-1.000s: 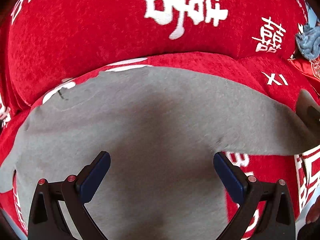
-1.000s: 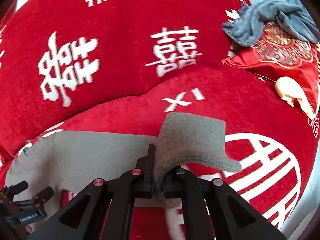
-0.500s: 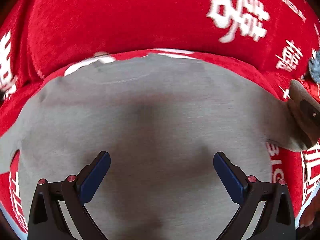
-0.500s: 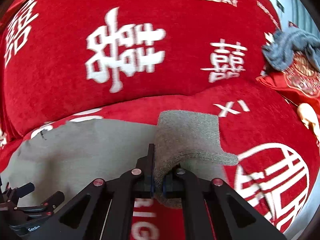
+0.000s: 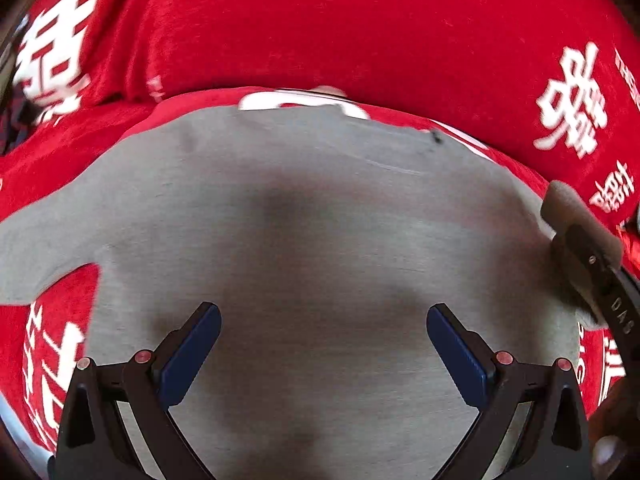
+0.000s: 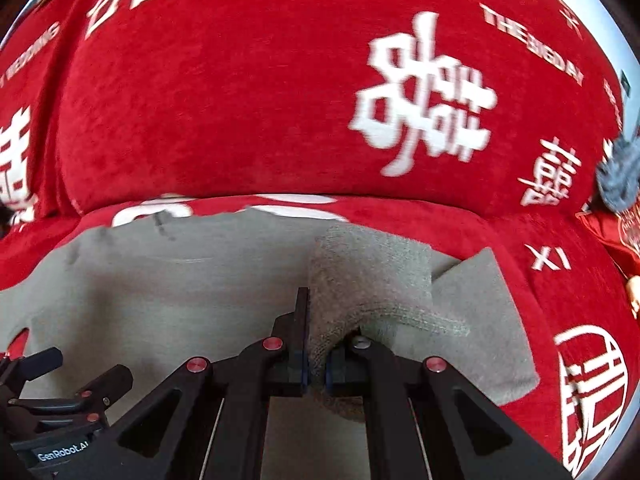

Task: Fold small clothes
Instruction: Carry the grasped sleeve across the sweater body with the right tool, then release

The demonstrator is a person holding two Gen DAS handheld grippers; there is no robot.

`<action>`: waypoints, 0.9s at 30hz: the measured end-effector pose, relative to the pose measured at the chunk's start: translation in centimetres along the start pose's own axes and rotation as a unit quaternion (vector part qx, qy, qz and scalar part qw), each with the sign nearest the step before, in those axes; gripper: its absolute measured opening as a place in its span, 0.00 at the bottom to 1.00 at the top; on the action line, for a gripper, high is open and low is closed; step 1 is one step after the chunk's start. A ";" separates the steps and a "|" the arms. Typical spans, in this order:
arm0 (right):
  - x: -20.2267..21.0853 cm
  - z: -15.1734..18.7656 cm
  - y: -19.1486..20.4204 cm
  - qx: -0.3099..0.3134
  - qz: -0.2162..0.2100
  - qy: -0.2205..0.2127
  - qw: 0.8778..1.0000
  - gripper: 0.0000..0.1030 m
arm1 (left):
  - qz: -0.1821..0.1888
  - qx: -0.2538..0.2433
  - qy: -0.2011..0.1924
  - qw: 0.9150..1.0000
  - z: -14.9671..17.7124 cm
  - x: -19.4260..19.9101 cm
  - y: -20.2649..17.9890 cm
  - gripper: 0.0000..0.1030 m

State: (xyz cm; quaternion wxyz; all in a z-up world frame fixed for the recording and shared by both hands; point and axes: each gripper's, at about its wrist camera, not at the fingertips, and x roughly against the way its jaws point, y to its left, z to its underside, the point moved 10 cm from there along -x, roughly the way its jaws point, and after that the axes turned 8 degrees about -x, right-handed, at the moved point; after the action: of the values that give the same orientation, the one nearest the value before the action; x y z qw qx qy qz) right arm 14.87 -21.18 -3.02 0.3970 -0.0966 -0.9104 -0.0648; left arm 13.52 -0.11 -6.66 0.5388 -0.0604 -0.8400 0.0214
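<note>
A grey garment (image 5: 320,216) lies spread flat on the red sofa seat (image 5: 52,360) and fills the left wrist view. My left gripper (image 5: 324,332) hovers over its middle, open, with nothing between its blue pads (image 5: 200,340). In the right wrist view my right gripper (image 6: 316,364) is shut on a folded-up grey sleeve (image 6: 368,280) of the same garment, lifted above the flat body (image 6: 160,292). The right gripper (image 5: 576,240) also shows at the right edge of the left wrist view, with grey cloth in it. The left gripper (image 6: 80,368) appears low on the left.
The red sofa back (image 6: 240,100) with white characters rises right behind the garment. At the far right lie a blue-grey cloth (image 6: 620,176) and a red embroidered cushion (image 6: 616,232). A person's hand (image 5: 608,440) shows at the lower right corner.
Both grippers have swept left along the sofa. The right one has carried the sleeve from over the red seat to over the garment's body. The left gripper stayed open.
</note>
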 end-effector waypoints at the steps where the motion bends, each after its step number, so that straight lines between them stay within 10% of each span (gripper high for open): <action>1: -0.1 0.1 1.0 0.006 -0.002 0.001 1.000 0.05 | 0.001 0.005 -0.001 1.000 0.0 0.1 0.5 1.00; 27: -1.2 5.4 18.6 0.106 -0.073 0.039 0.991 0.05 | -0.005 0.123 -0.026 0.992 3.0 1.9 13.7 1.00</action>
State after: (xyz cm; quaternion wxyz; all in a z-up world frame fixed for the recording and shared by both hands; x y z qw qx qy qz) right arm 16.12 -2.14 -6.80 0.4346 0.0157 -0.9005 -0.0002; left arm 11.05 13.77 -7.61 0.5198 0.0114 -0.8452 0.1235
